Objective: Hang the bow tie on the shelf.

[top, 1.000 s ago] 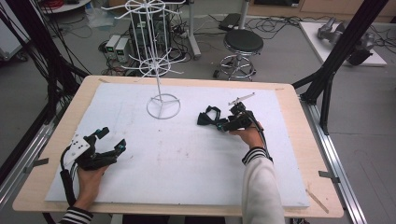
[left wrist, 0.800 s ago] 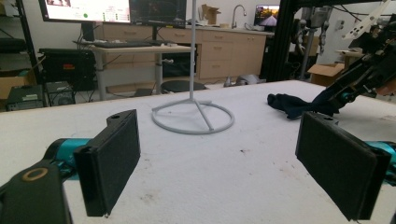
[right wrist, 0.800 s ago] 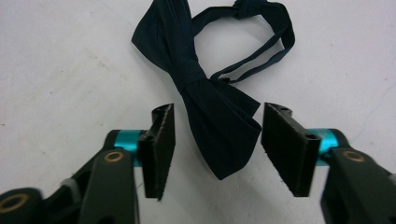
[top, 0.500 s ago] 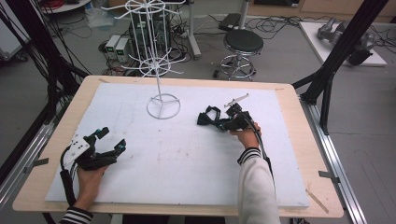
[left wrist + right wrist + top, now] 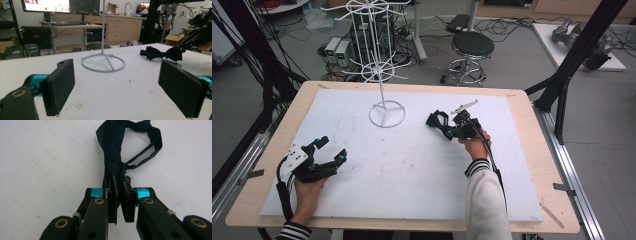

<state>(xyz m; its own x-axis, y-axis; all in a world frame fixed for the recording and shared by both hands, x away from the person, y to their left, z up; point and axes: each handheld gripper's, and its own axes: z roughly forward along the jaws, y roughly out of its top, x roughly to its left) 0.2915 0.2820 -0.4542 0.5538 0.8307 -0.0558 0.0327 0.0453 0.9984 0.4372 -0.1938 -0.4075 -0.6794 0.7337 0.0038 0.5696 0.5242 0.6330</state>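
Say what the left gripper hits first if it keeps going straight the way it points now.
Probably the white rack's ring base: it sits ahead between the open jaws of the left gripper, with bare white board before it. Depth is uncertain.

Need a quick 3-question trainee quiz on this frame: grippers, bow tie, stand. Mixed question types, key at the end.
1. True or false: the right gripper is shut on the dark navy fabric bow tie.
2. The left gripper is: A) open, holding nothing B) shut on the tie C) gripping the stand.
3. Fill in: the white wire display stand's round base rests on the ____ foam board covering the wooden table.

Key: 1 true; 2 A; 3 white.
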